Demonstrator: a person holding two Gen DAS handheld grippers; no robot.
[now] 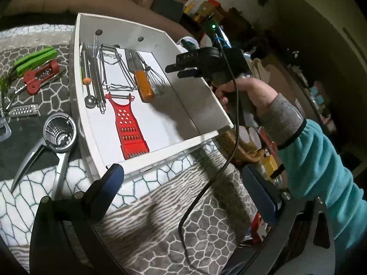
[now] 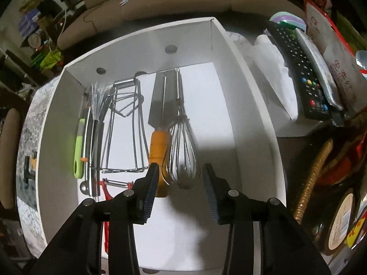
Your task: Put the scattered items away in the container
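A white box (image 1: pixel 201 96) holds a red grater (image 1: pixel 128 126), an orange-handled tool (image 1: pixel 143 84), a whisk (image 1: pixel 156 78), wire racks and a scoop. My right gripper (image 1: pixel 181 71) hovers open and empty over the box's right side; in the right wrist view (image 2: pixel 181 183) it sits just above the whisk (image 2: pixel 183 146) and orange handle (image 2: pixel 158 146). My left gripper (image 1: pixel 183 178) is open and empty, near the box's front edge. Outside the box on the left lie a metal press (image 1: pixel 57 135), a red corkscrew (image 1: pixel 40 76), a green tool (image 1: pixel 34 58) and a small grater (image 1: pixel 24 110).
The box (image 2: pixel 259 123) rests on a patterned grey-and-white blanket (image 1: pixel 160 217). A cable (image 1: pixel 215 160) hangs from the right gripper across the blanket. Remotes (image 2: pixel 298 73) and cluttered goods stand right of the box. A brown sofa (image 1: pixel 68 2) lies behind.
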